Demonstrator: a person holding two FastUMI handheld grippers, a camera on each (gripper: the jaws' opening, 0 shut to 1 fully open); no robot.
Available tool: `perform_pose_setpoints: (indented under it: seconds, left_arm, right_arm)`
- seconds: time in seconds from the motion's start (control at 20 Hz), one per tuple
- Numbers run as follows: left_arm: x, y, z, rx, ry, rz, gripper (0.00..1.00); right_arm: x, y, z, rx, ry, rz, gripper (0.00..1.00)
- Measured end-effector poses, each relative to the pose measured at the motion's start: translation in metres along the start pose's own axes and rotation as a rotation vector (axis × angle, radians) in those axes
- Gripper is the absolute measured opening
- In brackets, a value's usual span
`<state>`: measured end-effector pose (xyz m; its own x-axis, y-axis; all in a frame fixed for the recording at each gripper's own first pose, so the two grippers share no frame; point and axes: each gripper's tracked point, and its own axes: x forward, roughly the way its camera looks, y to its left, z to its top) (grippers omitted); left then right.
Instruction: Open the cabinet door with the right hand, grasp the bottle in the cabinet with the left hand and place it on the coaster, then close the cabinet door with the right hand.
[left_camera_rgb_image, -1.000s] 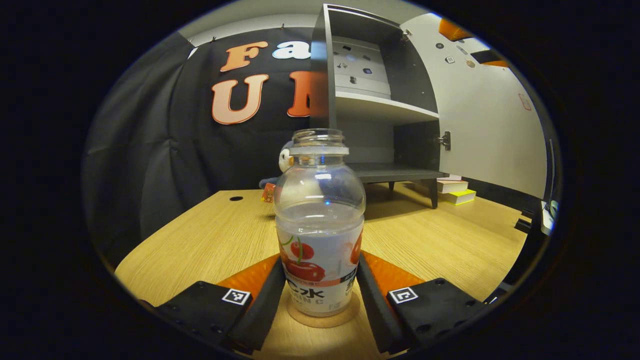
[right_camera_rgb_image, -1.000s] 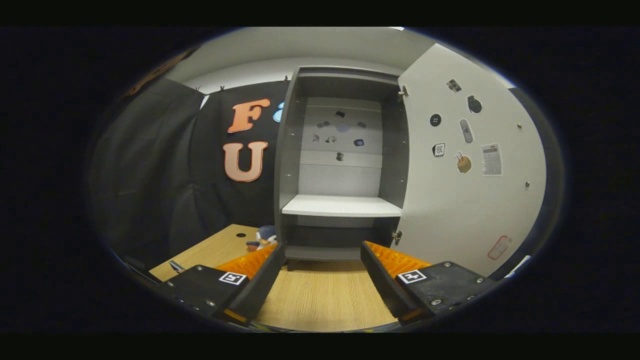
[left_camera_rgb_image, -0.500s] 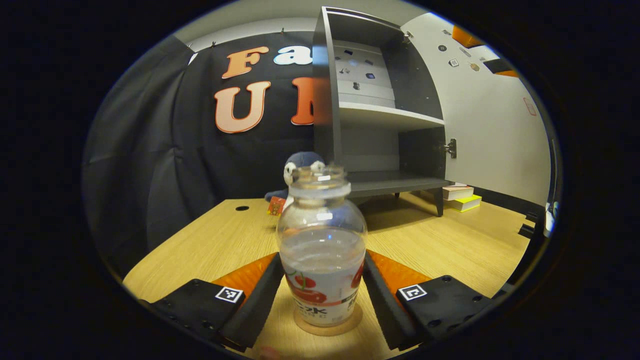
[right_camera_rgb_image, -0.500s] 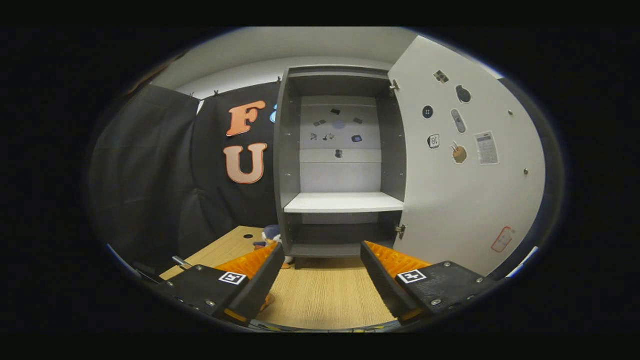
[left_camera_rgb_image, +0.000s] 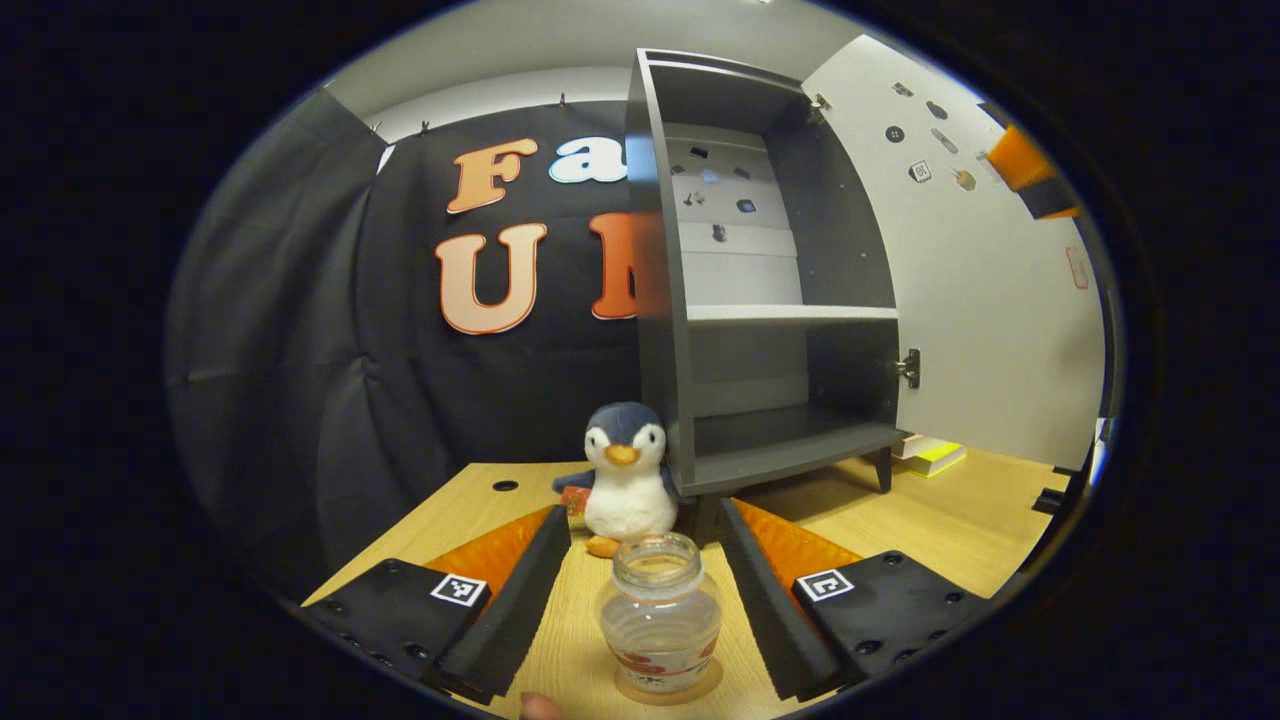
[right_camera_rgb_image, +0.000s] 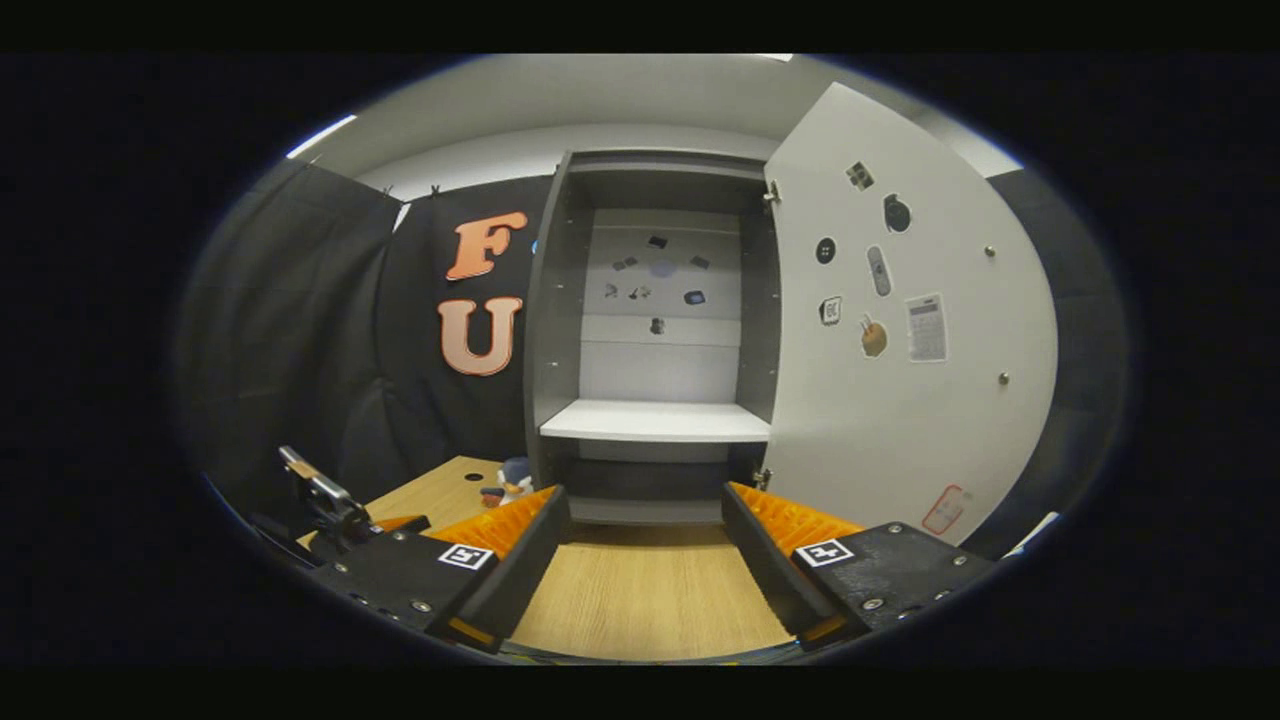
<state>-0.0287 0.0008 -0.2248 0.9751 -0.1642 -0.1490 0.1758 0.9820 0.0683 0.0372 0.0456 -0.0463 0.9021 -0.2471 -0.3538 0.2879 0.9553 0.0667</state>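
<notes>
Left gripper view: left tool (left_camera_rgb_image: 645, 585) spread, straddling the bottle (left_camera_rgb_image: 660, 628) on its coaster (left_camera_rgb_image: 668, 690); a sideways drift could topple it. Right tool (right_camera_rgb_image: 645, 545) released.

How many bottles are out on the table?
1: the bottle stands on the coaster, between the open left tool's fingers, in front of the penguin toy.

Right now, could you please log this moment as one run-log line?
bottle: upright on coaster | left tool: open, clear of bottle | cabinet door: open | right tool: open, facing cabinet
</notes>
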Motion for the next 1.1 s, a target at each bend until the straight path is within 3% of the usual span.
perform_pose_setpoints:
  seconds: [0.3,0.65,0.95,1.1]
  left_arm:
    - [-0.007,0.007,0.057,-0.024,0.001,0.061,0.97]
    - [-0.013,-0.011,0.130,-0.009,-0.045,0.032,0.97]
    - [-0.024,-0.032,0.177,-0.046,-0.104,0.027,0.97]
    - [-0.032,-0.048,0.194,-0.067,-0.124,0.013,0.97]
  right_arm:
    - [-0.021,-0.043,0.023,0.032,-0.021,-0.042,0.94]
    - [-0.056,-0.087,0.041,0.056,-0.017,-0.054,0.94]
    - [-0.091,-0.164,0.058,0.012,-0.074,-0.215,0.98]
    - [-0.102,-0.205,0.061,0.000,-0.095,-0.307,0.94]
